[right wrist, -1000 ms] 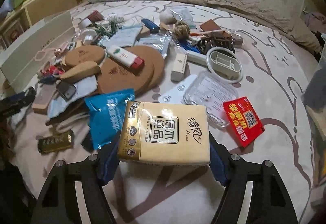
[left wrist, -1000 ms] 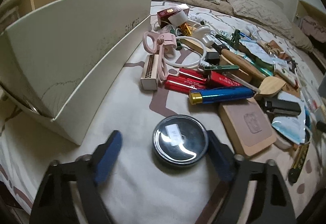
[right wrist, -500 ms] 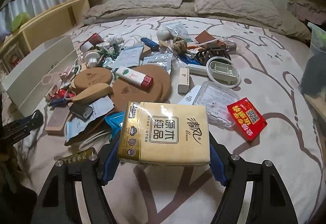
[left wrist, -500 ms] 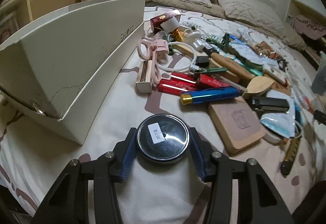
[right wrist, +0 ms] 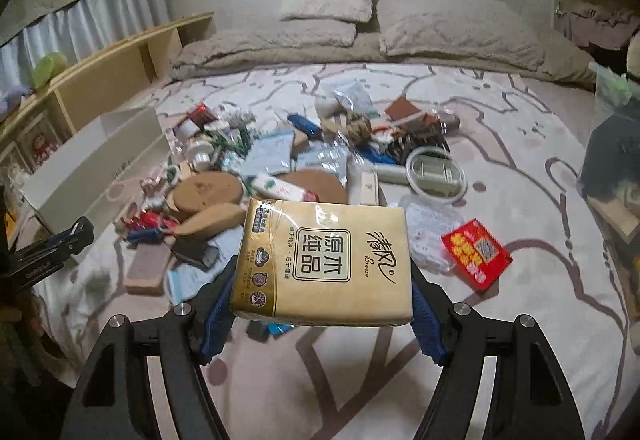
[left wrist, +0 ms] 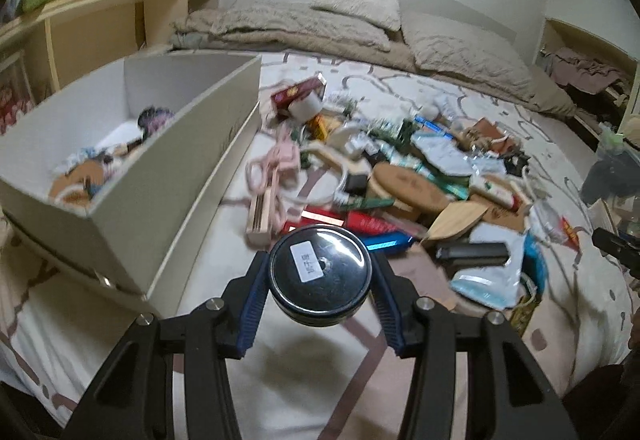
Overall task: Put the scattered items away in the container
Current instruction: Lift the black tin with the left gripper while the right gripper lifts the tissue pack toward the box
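Barely started: most clutter on bed

Left hand-held gripper [left wrist: 319, 294] clamps my round tin [left wrist: 319, 272]; right hand-held gripper [right wrist: 320, 300] clamps tissue pack [right wrist: 324, 260]. Both lifted. Container [left wrist: 172, 176] at ten o'clock holds few items; pile [left wrist: 400, 176] at one o'clock remains.

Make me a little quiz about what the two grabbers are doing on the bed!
1. What does the left gripper hold?
2. True or false: the tissue pack lies flat on the bed.
3. Is the white box A) bare inside or B) partly filled?

Key:
1. A round black tin, lifted off the bedcover.
2. False: the right gripper holds it above the bed.
3. B.
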`<state>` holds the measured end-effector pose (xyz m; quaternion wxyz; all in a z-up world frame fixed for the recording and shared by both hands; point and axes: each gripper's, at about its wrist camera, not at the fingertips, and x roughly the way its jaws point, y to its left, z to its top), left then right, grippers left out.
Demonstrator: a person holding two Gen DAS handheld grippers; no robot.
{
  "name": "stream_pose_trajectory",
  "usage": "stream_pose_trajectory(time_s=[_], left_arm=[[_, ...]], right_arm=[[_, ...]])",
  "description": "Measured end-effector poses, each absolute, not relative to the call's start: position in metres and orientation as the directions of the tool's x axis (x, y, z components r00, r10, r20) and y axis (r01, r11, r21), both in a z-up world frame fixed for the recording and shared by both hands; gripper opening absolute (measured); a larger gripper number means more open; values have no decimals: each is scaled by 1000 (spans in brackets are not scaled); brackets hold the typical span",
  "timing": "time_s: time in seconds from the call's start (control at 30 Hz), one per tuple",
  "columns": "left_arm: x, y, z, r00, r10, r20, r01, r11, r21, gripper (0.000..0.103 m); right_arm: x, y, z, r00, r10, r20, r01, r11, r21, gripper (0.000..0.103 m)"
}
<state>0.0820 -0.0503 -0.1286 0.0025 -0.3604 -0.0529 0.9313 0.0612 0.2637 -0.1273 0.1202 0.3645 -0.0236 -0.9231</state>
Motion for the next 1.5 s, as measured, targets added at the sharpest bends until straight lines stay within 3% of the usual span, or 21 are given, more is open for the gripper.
stream_pose_trajectory(time_s=[0.73, 1.5], left_arm=[[55, -63, -23, -845, 100, -526, -42, -992, -122, 50], [44, -162, 14, -880, 59, -472, -30, -997, -69, 50]], right_arm=[[45, 213, -41, -792, -345, -503, 305, -938, 163, 75], [14, 108, -16, -720, -499, -483, 453, -865, 218, 75]])
